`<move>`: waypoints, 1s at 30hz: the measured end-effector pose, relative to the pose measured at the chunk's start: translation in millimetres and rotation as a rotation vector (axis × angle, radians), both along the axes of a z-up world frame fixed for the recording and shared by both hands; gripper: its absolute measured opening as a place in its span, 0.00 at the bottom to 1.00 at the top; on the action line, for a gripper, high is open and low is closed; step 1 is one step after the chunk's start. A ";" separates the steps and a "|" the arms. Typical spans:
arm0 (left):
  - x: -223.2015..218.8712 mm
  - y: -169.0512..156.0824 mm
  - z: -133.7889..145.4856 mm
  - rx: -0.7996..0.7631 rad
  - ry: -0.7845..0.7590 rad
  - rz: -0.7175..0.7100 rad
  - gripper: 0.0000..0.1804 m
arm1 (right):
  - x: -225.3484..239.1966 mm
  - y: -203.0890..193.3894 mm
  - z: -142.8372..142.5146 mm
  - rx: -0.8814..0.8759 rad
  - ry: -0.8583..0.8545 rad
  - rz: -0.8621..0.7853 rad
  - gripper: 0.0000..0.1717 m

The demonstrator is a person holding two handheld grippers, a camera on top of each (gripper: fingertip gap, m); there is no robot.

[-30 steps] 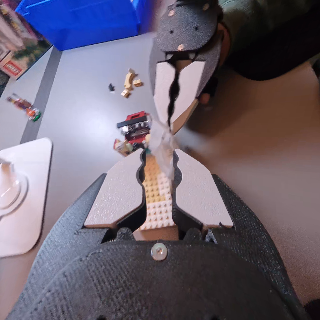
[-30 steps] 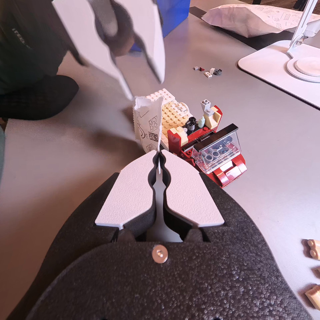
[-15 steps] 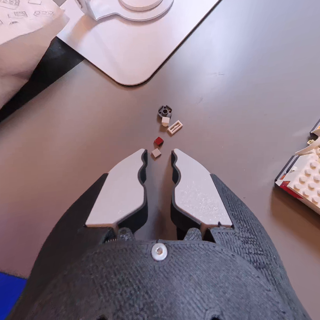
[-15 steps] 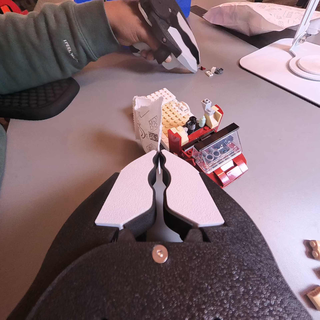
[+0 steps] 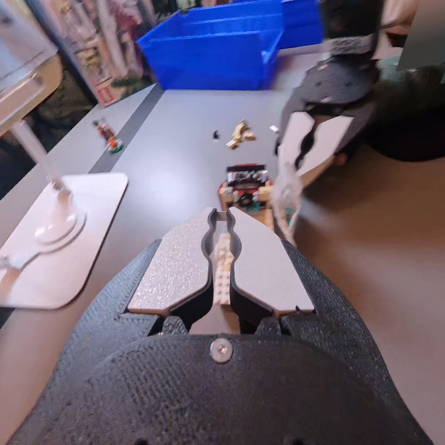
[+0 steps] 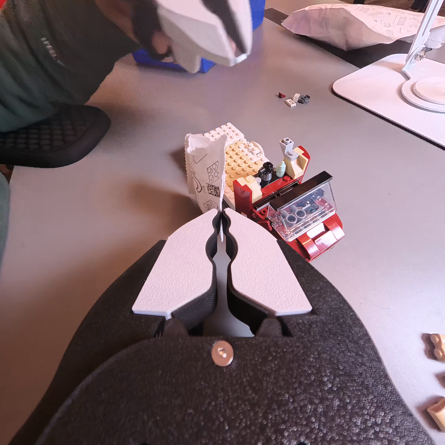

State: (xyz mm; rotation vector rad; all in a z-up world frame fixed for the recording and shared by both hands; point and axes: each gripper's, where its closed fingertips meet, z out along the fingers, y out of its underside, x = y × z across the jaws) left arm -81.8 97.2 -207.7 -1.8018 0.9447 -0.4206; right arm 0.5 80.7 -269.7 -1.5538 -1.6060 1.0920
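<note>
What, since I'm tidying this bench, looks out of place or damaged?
The paper bag looks damaged: its top edge is torn ragged, and it stands upright against the red brick-built vehicle, pinched at its edge by the right gripper. A few small loose pieces lie scattered on the table.

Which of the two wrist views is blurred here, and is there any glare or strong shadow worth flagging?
Left wrist view: motion-smeared throughout, the blue bin and brick model soft, only the left gripper fairly sharp. Right wrist view: crisp on the paper bag and the model's clear windshield, which catches highlights; the other gripper at top is blurred; a soft shadow lies left of the bag.
</note>
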 end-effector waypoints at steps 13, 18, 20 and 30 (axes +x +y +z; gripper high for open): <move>62.6 -32.4 -32.5 -0.066 0.152 -0.214 0.16 | 0.2 -0.2 1.2 0.009 0.006 -0.001 0.00; 18.0 -2.2 -13.2 -0.023 0.108 0.003 0.16 | 0.3 0.1 0.6 0.006 0.004 -0.001 0.00; -43.4 29.1 -23.7 -0.072 0.107 0.292 0.18 | 0.1 -0.1 0.3 0.006 0.002 0.001 0.01; -154.3 55.0 -102.3 -0.304 0.180 0.644 0.16 | -0.2 -1.2 -0.8 0.006 -0.003 0.006 0.00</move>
